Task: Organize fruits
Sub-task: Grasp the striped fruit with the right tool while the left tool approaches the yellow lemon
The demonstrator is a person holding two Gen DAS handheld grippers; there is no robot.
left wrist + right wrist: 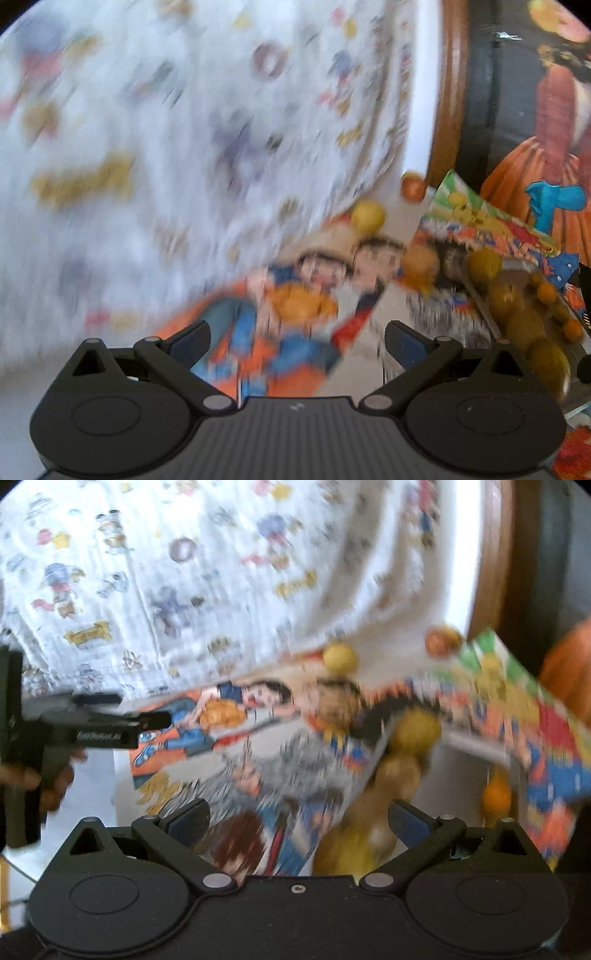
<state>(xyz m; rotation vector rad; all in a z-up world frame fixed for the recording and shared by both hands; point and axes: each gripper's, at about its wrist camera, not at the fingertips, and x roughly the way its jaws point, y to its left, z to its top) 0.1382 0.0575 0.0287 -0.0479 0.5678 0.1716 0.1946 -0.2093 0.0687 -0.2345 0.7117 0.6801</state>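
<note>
I have both tools spread wide and empty: my left gripper (297, 338) hangs over the cartoon-printed sheets (295, 295) at the near side, and my right gripper (299, 818) hovers just above a blurred pile of yellow-brown fruit (399, 771) lying where two sheets meet. More fruit sits scattered farther off, a yellow one (340, 657) and an orange one (441, 640) near the patterned white cloth (184, 572), so I judge nothing is sorted yet. Everything is smeared by motion, and I cannot tell which piece the right jaws are lined up on.
</note>
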